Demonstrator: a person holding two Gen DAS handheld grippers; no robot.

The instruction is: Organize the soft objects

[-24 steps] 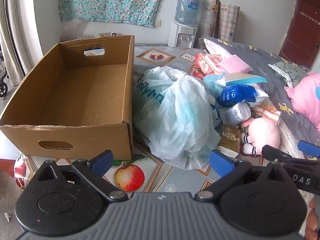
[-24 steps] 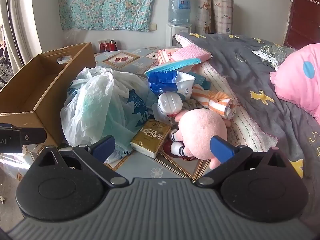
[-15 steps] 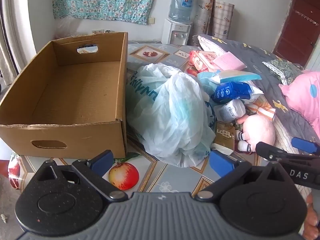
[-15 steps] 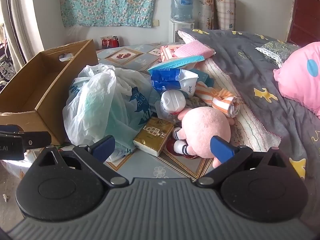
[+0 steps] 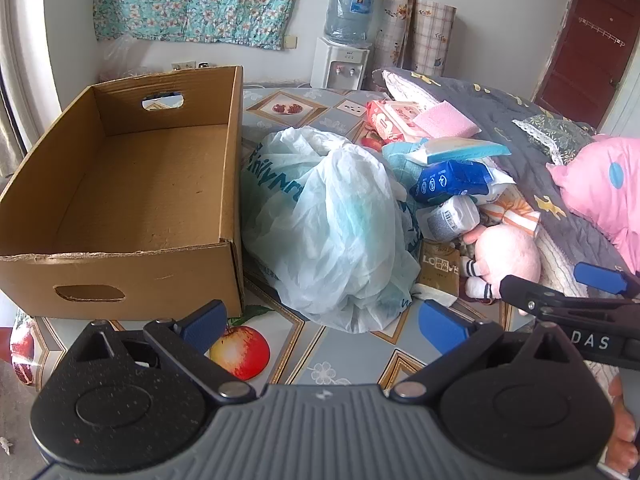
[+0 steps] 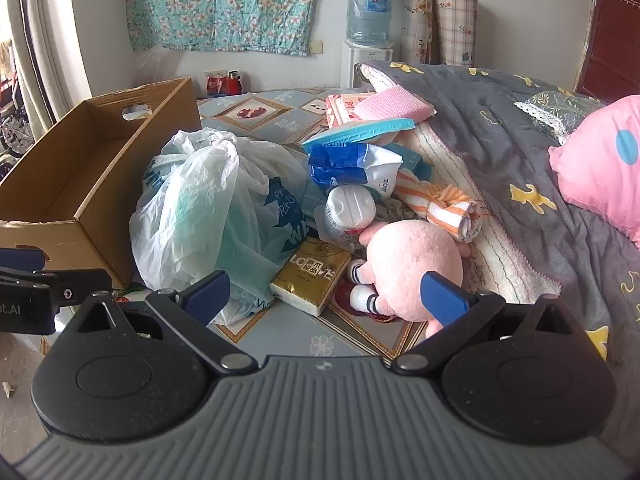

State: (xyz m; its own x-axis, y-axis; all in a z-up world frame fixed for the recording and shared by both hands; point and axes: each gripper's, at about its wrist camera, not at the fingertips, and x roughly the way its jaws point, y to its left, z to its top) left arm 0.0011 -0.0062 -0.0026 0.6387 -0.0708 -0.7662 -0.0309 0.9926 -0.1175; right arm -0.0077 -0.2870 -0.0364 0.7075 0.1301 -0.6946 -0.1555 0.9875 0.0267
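Heaped at frame centre on the patterned tablecloth (image 5: 352,344): a white plastic bag (image 5: 332,224), pressed against the right wall of an open cardboard box (image 5: 120,184) that fills the left half of the left wrist view. Right of the bag, stacked and overlapping: a blue tissue pack (image 5: 452,182), a teal-edged flat pack (image 5: 460,150) on top, a pink wipes packet (image 5: 392,120) and a pink cloth (image 5: 444,124) behind, a small white bottle (image 5: 454,216) lying on its side, a gold tissue packet (image 6: 312,276) at the pile's near edge, touching the bag. Just right of that, a pink plush doll (image 6: 408,264), feet against the gold packet; behind the doll, a rolled orange-striped cloth (image 6: 452,208). Beyond, along the right edge, a grey quilt (image 6: 500,152) with a pink pillow (image 6: 600,168) on it.

Box interior bare, top open, near rim torn and uneven. Free strip of tablecloth along the bottom, between pile and grippers.

Left gripper (image 5: 320,320) low centre, blue pads spread wide, nothing between, hovering before the bag's near edge. Right gripper (image 6: 324,292) likewise spread wide and holding nothing, aimed between gold packet and doll. Each gripper's finger visible at the other view's side edge, well apart.
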